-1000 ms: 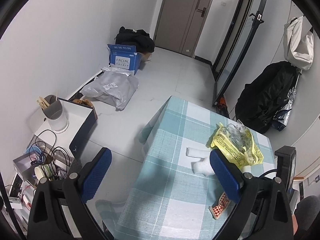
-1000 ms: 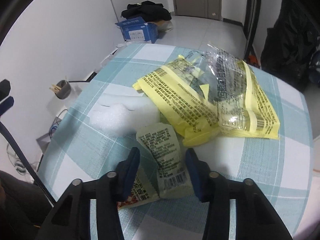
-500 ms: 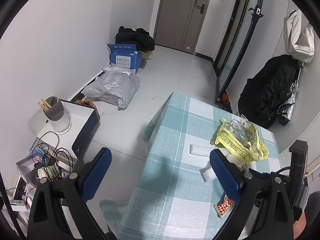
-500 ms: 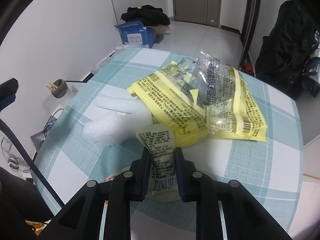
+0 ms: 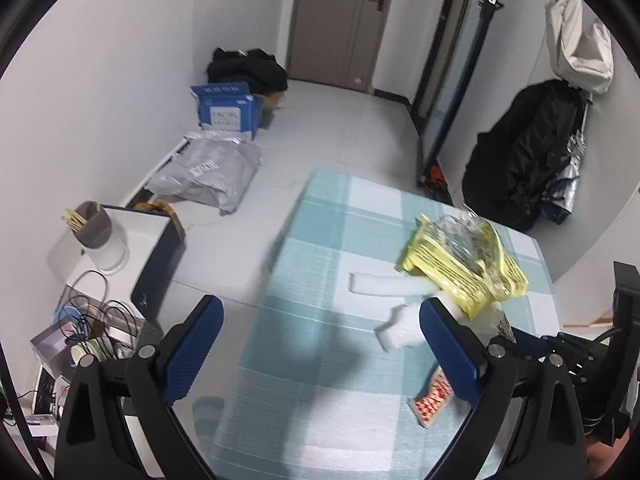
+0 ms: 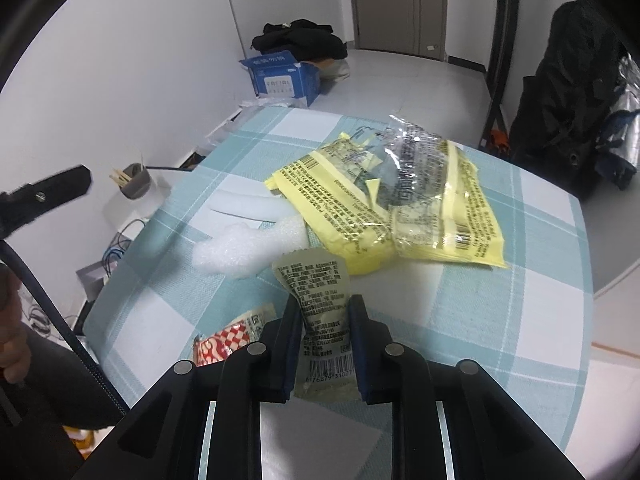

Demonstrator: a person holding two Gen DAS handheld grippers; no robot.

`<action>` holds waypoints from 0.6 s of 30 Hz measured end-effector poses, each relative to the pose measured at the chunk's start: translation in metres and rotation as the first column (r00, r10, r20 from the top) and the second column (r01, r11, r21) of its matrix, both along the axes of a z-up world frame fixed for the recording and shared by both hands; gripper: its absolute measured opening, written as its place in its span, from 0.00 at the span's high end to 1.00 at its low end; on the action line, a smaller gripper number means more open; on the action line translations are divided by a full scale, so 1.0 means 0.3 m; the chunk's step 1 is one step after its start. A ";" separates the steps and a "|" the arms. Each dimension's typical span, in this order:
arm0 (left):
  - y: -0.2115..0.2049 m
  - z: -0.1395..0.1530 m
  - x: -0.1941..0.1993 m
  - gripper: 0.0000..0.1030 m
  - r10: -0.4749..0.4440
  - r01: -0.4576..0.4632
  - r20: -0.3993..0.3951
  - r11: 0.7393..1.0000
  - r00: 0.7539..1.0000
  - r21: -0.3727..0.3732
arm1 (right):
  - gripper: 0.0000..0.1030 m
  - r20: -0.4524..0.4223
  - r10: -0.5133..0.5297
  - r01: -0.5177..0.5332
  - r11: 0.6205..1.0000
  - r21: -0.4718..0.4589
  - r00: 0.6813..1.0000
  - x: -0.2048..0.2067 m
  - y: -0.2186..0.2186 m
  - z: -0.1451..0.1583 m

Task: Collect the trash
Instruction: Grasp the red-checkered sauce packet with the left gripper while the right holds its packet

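Note:
My right gripper (image 6: 325,314) is shut on a pale green snack wrapper (image 6: 316,284), lifted a little off the checked tablecloth (image 6: 500,304). A red-and-white checked wrapper (image 6: 230,334) lies just left of it, also seen as the red-and-white wrapper (image 5: 434,400) in the left wrist view. Beyond are white foam pieces (image 6: 244,246) and a yellow and clear plastic bag (image 6: 392,200). My left gripper (image 5: 320,338) stands open and empty over the table's near left edge, with the foam pieces (image 5: 384,284) and yellow bag (image 5: 460,260) ahead to its right.
The table (image 5: 320,240) ends at the left, with floor below. On the floor are a grey parcel bag (image 5: 208,176), a blue box (image 5: 228,108), a dark open box (image 5: 156,256) and tangled cables (image 5: 92,320). A black coat (image 5: 528,152) hangs at the right.
My right gripper closed on the pale green wrapper and raised it slightly off the cloth. The left gripper stayed open and barely shifted.

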State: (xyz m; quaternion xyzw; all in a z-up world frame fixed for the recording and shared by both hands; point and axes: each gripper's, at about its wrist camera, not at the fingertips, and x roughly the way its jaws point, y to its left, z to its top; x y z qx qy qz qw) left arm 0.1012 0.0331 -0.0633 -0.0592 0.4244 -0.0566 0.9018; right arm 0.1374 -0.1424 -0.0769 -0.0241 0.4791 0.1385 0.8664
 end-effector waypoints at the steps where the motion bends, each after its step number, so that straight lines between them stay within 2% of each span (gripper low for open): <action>1: -0.008 -0.002 0.002 0.06 -0.005 0.005 -0.007 1.000 1.000 -0.003 | 0.79 0.004 -0.002 0.002 1.000 0.007 1.000 -0.009 -0.012 0.007; 7: -0.079 -0.012 -0.006 0.06 -0.059 0.059 -0.017 0.997 0.998 0.039 | 0.79 0.020 -0.034 0.032 0.998 0.060 0.999 -0.053 -0.090 0.038; 11: -0.142 -0.021 -0.018 0.06 -0.125 0.126 -0.025 0.990 0.992 0.064 | 0.79 0.036 -0.052 0.049 0.995 0.084 0.998 -0.069 -0.136 0.058; 15: -0.186 -0.049 -0.020 0.06 -0.184 0.188 -0.073 0.981 0.980 0.053 | 0.79 0.047 -0.077 0.072 0.992 0.108 0.996 -0.078 -0.184 0.075; 18: -0.230 -0.083 -0.020 0.06 -0.252 0.262 -0.138 0.964 0.958 0.054 | 0.79 0.048 -0.097 0.090 0.987 0.132 0.994 -0.084 -0.219 0.083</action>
